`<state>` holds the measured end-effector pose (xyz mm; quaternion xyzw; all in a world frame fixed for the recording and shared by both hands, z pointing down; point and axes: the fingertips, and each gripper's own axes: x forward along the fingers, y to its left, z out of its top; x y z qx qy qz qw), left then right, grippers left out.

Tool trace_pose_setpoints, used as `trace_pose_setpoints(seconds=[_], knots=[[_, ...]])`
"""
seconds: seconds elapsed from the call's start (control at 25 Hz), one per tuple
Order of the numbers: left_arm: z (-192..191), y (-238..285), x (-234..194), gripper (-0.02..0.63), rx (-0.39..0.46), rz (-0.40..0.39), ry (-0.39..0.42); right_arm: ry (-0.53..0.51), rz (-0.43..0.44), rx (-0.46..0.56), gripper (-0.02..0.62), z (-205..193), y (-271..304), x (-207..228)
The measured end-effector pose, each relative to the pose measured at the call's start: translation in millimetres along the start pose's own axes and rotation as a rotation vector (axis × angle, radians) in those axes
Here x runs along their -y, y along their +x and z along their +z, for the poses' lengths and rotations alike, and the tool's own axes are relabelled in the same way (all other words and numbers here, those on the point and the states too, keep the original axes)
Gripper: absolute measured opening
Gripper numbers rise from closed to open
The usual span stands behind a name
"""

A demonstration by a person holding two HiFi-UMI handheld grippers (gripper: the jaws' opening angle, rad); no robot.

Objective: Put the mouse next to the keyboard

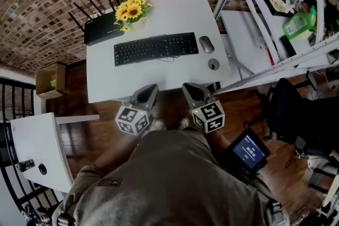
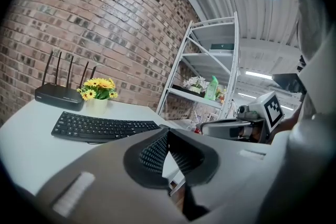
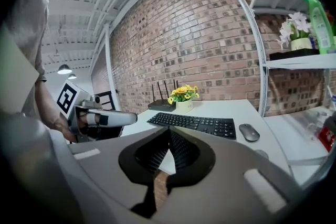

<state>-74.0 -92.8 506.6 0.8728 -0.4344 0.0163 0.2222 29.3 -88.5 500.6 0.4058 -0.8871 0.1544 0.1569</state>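
A black keyboard (image 1: 156, 48) lies across the white desk (image 1: 106, 82). The grey mouse (image 1: 206, 44) rests just off the keyboard's right end, with a narrow gap between them. In the right gripper view the keyboard (image 3: 194, 124) and mouse (image 3: 249, 132) lie ahead, well beyond the jaws. My left gripper (image 1: 151, 87) and right gripper (image 1: 187, 87) hover side by side at the desk's front edge, far from both. Each is shut with nothing between its jaws, as the left gripper (image 2: 168, 131) and the right gripper (image 3: 169, 130) show in their own views.
A black router (image 1: 100, 26) and a pot of sunflowers (image 1: 132, 9) stand at the desk's back left. A small round disc (image 1: 213, 64) lies near the mouse. A white shelf rack (image 1: 275, 18) stands at the right, a cardboard box (image 1: 50, 81) at the left.
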Motion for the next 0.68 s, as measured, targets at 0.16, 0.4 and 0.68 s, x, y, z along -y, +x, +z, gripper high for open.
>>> trace_pose_setpoints(seconds=[0.16, 0.4, 0.68], knots=[[-0.4, 1.8, 1.4, 0.002, -0.007, -0.005, 0.004, 0.012, -0.004, 0.003, 0.014, -0.6, -0.2, 3.0], [-2.8, 2.5, 4.7, 0.002, -0.021, -0.018, 0.009, 0.014, -0.010, -0.005, 0.014, -3.2, -2.7, 5.2], [-6.2, 2.0, 7.6, 0.002, -0.040, -0.037, 0.014, 0.009, -0.014, -0.007, 0.014, -4.1, -2.6, 5.9]])
